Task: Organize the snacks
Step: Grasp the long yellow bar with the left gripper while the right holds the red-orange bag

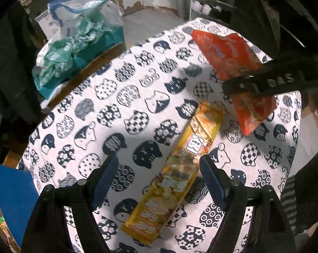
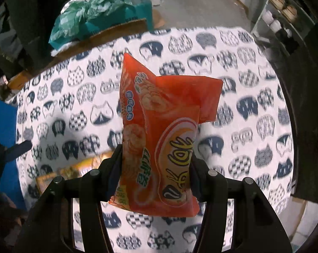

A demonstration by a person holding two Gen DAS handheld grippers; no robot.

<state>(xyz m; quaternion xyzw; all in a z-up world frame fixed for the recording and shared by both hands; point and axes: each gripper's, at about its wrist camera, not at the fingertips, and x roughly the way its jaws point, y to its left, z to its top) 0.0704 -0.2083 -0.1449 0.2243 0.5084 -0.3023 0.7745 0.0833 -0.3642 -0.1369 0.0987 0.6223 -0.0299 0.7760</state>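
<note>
We see a tablecloth (image 1: 121, 97) printed all over with navy cat faces in checks, dots and flowers, spread across the table. Beyond its far edge we find a brown cardboard box (image 1: 95, 63) holding crumpled teal and white plastic bags (image 1: 74, 48), and behind those a white bag with blue handles (image 1: 72, 2). A flat blue panel (image 1: 11, 200) stands just beside the table at the near left. Farther back we make out a grey floor (image 1: 150, 21) and a white rack (image 1: 211, 0) with pairs of shoes on its shelves.
</note>
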